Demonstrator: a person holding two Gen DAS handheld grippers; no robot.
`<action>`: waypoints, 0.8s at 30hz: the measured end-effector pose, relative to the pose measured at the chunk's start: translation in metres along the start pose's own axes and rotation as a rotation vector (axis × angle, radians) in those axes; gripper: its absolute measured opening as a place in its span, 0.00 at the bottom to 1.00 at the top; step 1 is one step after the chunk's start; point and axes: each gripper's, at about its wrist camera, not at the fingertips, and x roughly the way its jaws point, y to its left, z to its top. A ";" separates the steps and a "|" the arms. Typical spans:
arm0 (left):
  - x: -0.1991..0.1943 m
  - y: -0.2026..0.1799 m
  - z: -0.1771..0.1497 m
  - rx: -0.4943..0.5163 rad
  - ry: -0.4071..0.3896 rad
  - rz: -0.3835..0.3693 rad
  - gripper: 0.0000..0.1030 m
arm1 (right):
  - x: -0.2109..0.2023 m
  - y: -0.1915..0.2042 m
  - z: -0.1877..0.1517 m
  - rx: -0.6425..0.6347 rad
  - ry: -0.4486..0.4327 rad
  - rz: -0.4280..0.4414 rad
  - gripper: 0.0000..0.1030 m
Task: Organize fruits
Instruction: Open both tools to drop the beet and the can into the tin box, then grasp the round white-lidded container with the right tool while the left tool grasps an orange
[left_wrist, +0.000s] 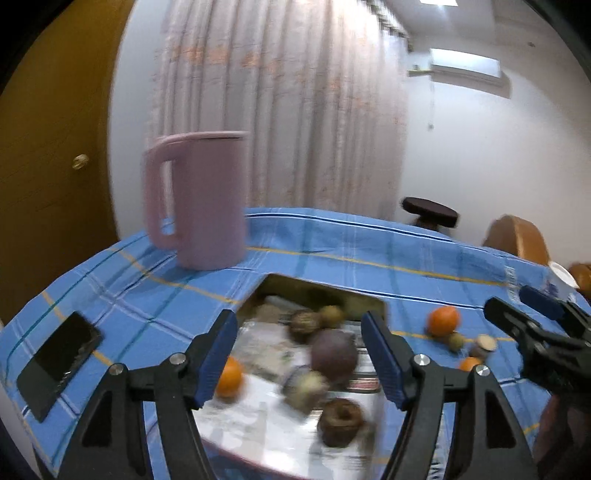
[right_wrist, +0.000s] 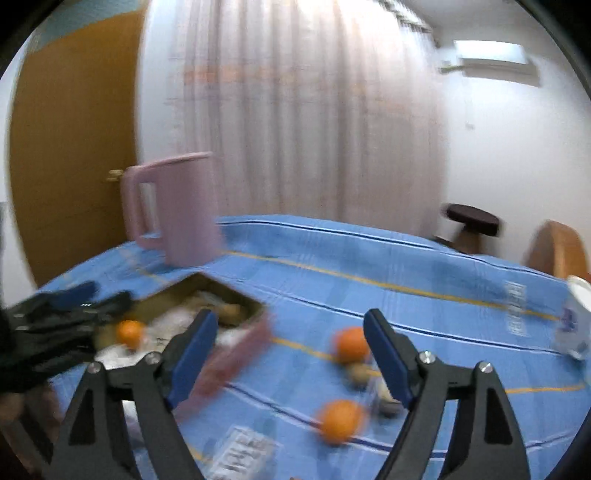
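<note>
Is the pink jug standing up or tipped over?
Standing up. The pink jug rests on its base on the blue tablecloth, handle to its left, rim on top.

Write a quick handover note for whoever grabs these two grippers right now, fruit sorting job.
Left gripper: open, holding nothing, over the open cardboard box.
Right gripper: open, holding nothing, above loose fruit on the blue checked tablecloth.
Done: box already holds one orange and several dark brown fruits.
Left: two oranges and a few small brownish fruits lie outside the box. The pink plastic jug stands behind the box.
</note>
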 end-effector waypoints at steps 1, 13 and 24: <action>0.002 -0.009 0.000 0.014 0.008 -0.019 0.69 | 0.001 -0.014 -0.002 0.031 0.010 -0.028 0.81; 0.029 -0.081 -0.011 0.144 0.105 -0.128 0.69 | 0.038 -0.066 -0.026 0.149 0.203 -0.044 0.67; 0.038 -0.099 -0.017 0.165 0.155 -0.174 0.69 | 0.056 -0.075 -0.038 0.193 0.301 0.007 0.36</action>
